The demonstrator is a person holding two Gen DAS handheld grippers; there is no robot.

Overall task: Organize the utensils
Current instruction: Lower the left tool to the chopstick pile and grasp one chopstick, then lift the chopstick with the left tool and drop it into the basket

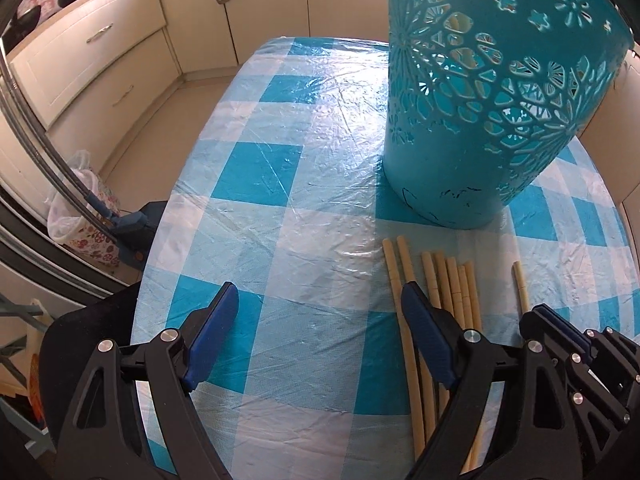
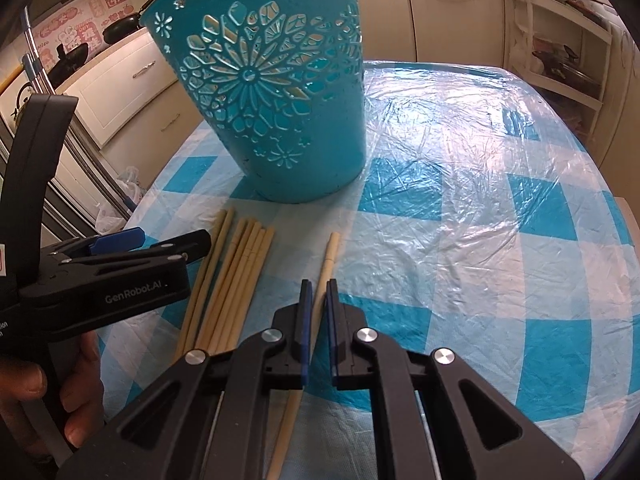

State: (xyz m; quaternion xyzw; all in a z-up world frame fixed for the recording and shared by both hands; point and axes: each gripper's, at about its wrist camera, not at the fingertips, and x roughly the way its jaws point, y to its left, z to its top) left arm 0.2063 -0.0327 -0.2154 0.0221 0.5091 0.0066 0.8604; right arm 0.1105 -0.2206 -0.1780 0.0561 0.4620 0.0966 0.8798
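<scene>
On the left, a hand [image 2: 48,380] holds the left gripper [image 1: 316,300], whose blue pads [image 1: 212,332] stand wide apart over the blue-and-white checked tablecloth [image 1: 256,184] with nothing between them. Its right-hand finger hangs above the left edge of a bundle of chopsticks [image 1: 452,280].

Those pale bamboo chopsticks lie flat on the cloth, side by side and nearly parallel. Their long axes run from the near edge of the table towards the teal basket [image 1: 480,100], and their blunt far ends stop just short of its base. In the right wrist view the same bundle [image 2: 236,272] fans slightly, closer together at the near end and spreading a little towards the basket [image 2: 280,92].

The basket stands upright on the cloth behind the chopsticks, its wall cut through with flower patterns.

Further right, one single chopstick [image 2: 328,256] lies apart from the bundle, also pointing towards the basket with a slight lean to the right. The right gripper [image 2: 316,292] is clamped on it: the two pads [image 2: 306,312] are drawn close together with the stick passing between them, and its near end runs on under the gripper body.

To the right of that, the tablecloth [image 2: 480,200] is covered by a wrinkled clear plastic sheet [image 2: 460,128].
</scene>
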